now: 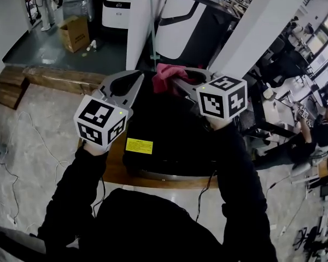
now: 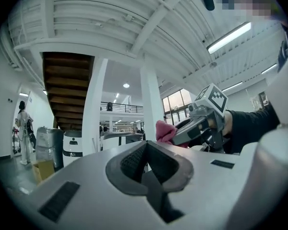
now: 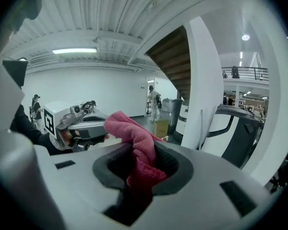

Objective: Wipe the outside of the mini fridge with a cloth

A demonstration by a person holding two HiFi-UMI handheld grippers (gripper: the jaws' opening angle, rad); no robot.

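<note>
- Right gripper (image 3: 141, 158): we find its jaws clamped on a pink cloth (image 3: 134, 138), which bunches between the pads and spills over the tips. This gripper sits over the far edge of the mini fridge (image 1: 169, 132). We cannot tell whether the cloth touches the fridge.
- Left gripper (image 2: 145, 146): we read its jaws as brought together at the tips, with nothing between them. It hangs over the fridge's far left corner, just left of the cloth and apart from it.
- Mini fridge: a black cabinet seen from above, directly below both grippers. We note a yellow label (image 1: 139, 145) on its near left part.
- Wooden board (image 1: 113, 171): lies under the fridge and shows at its near and left sides.
- Cables (image 1: 27, 141): trail over the pale floor to the left of the fridge.
- White pillar (image 1: 142, 23): stands just beyond the fridge's far side.
- Cardboard box (image 1: 74, 33): stands well beyond the fridge, to its far left.
</note>
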